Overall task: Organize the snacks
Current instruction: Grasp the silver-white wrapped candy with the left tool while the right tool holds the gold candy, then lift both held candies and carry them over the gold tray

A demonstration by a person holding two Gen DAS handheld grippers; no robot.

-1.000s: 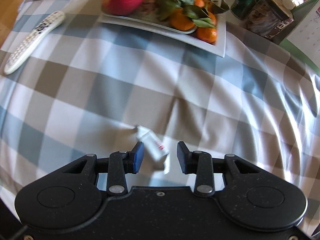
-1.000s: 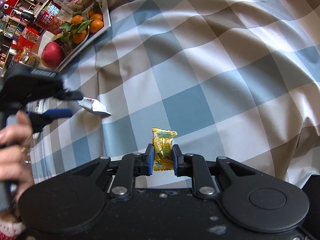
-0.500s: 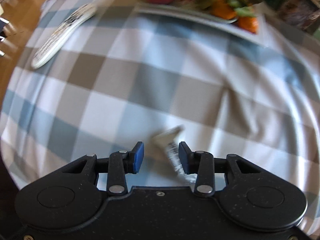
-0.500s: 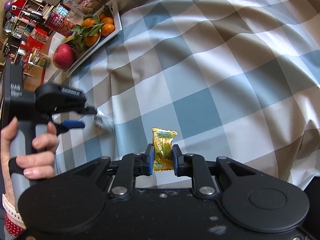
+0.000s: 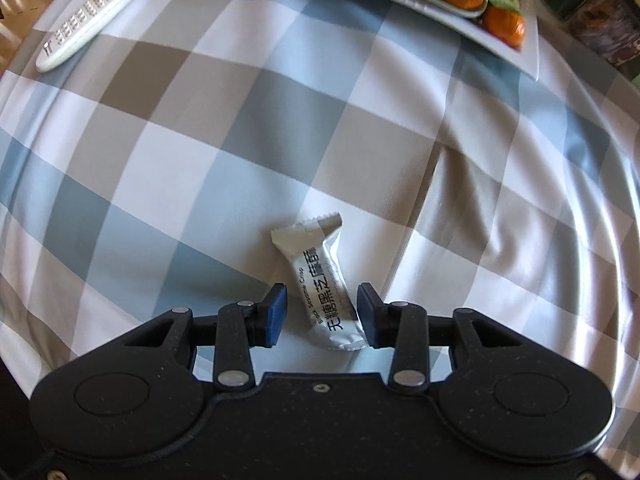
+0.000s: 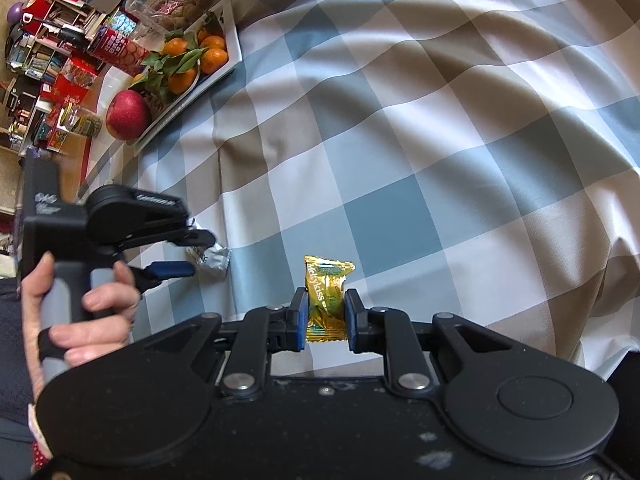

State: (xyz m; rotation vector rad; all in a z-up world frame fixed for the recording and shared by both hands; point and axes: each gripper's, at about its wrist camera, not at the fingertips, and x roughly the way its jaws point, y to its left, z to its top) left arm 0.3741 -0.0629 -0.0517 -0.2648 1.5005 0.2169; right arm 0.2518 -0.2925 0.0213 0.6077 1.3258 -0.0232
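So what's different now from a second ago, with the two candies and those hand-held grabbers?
The left gripper has come down over the white candy, which now lies on the checked cloth between its open jaws; its far end has swung round. The fruit tray and remote have slid toward the top of that view. The right gripper stayed put, still clamped on the gold candy.

Left hand-held gripper point(image 5: 322, 310) points down, jaws apart; right hand-held gripper point(image 6: 325, 315) clamped.
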